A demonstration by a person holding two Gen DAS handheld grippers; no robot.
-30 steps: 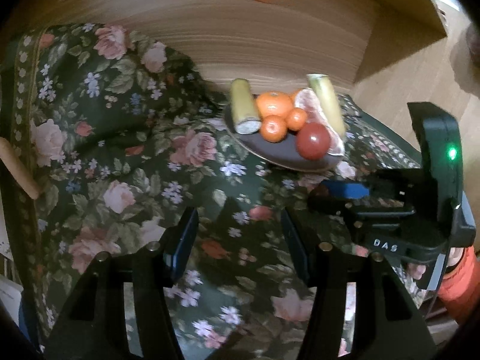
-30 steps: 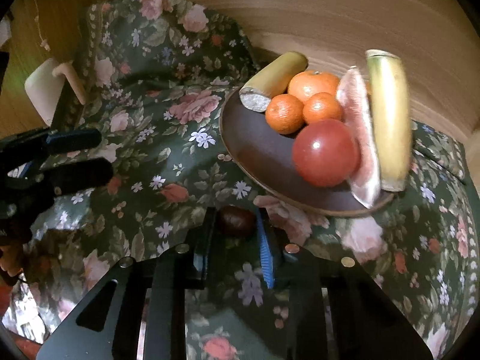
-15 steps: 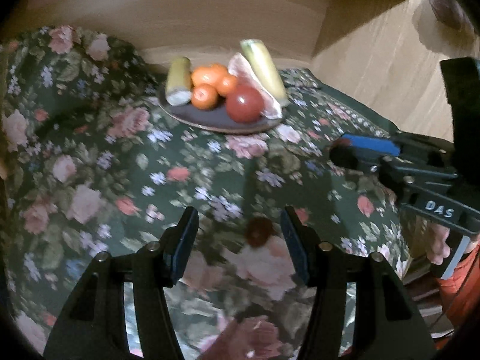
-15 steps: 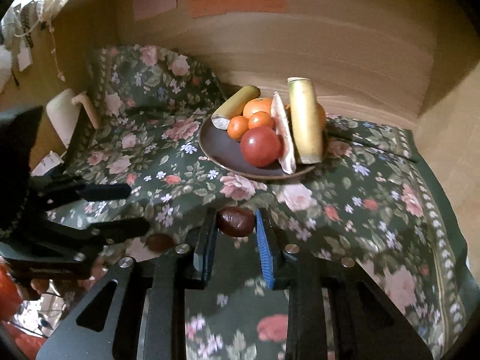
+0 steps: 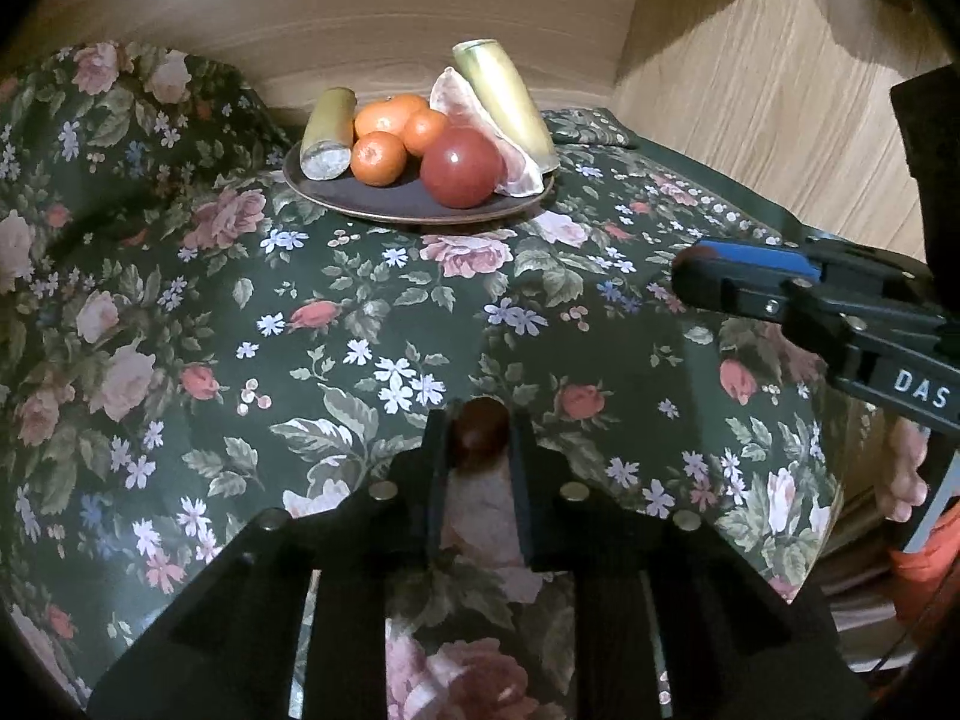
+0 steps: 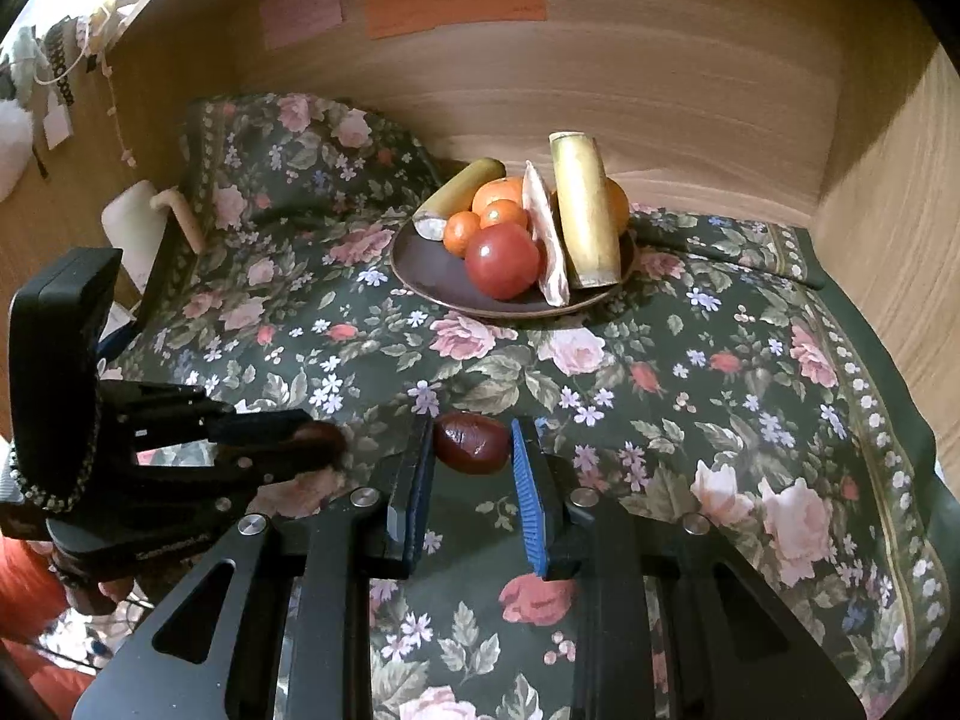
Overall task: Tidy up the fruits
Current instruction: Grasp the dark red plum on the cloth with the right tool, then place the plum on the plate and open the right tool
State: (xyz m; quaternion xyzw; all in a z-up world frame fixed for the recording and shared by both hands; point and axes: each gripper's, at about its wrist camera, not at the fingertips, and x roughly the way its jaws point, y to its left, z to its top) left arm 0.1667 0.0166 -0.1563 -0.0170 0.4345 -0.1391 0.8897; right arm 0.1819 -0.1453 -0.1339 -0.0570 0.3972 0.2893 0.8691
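A brown plate point(image 5: 384, 210) point(image 6: 432, 276) at the back of the floral cloth holds a red tomato point(image 5: 461, 167) point(image 6: 501, 261), three oranges point(image 5: 378, 157), two banana pieces point(image 5: 327, 132) point(image 6: 585, 216) and a pale fruit slice point(image 5: 480, 120). My left gripper point(image 5: 480, 435) is shut on a small dark red fruit point(image 5: 480, 432) near the front; it also shows in the right wrist view point(image 6: 318, 438). My right gripper point(image 6: 471, 444) is shut on another dark red fruit point(image 6: 471, 443) and shows in the left wrist view point(image 5: 714, 282).
A dark floral cloth point(image 5: 360, 312) point(image 6: 690, 360) covers the surface. Wooden walls point(image 6: 600, 72) close in the back and right side. A white item with a wooden handle point(image 6: 138, 228) lies at the far left. Coloured paper notes point(image 6: 456, 0) hang on the back wall.
My left gripper moved to a small dark red fruit on the cloth and shut on it. My right gripper pulled back from the plate, still holding its fruit.
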